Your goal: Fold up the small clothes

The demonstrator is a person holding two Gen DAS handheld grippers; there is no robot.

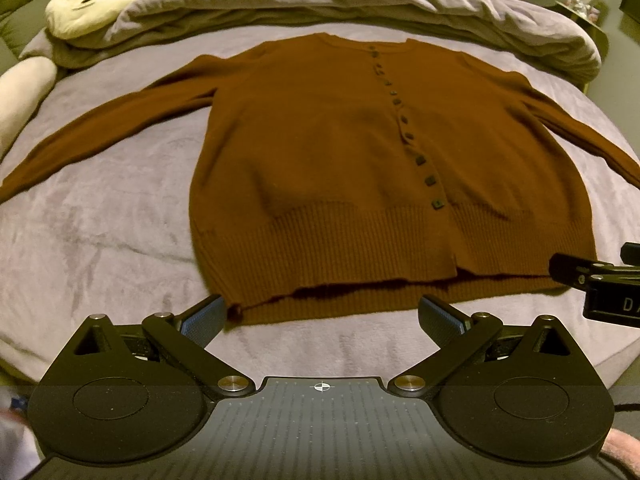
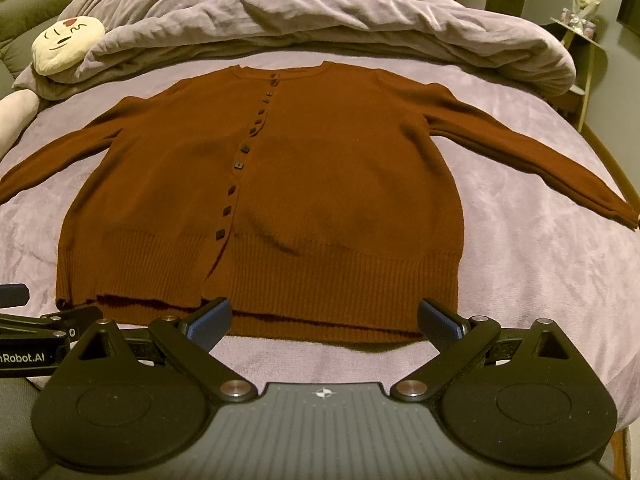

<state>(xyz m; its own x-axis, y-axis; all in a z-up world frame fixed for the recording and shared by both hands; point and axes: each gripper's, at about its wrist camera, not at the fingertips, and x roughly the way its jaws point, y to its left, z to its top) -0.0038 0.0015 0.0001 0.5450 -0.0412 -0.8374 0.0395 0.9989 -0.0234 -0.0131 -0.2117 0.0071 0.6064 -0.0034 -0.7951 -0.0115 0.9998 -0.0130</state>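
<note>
While both sets of fingers stand spread wide and empty, the brown cardigan point(image 1: 320, 168) lies flat at twelve o'clock of the left gripper point(image 1: 320, 314) and right gripper point(image 2: 324, 318), hem nearest

One brown cardigan point(image 1: 320, 152) lying spread on bed, two sleeves showing. Dark square buttons point(image 2: 241, 166) running down front: about eleven counting in right wrist view, topmost ones too small to be sure. One cream face cushion point(image 1: 90, 2) sitting at left. One bunched grey duvet point(image 2: 320, 20) lying behind. Two grippers showing, left gripper point(image 1: 320, 312), right gripper point(image 2: 324, 316), each showing two fingers.
</note>
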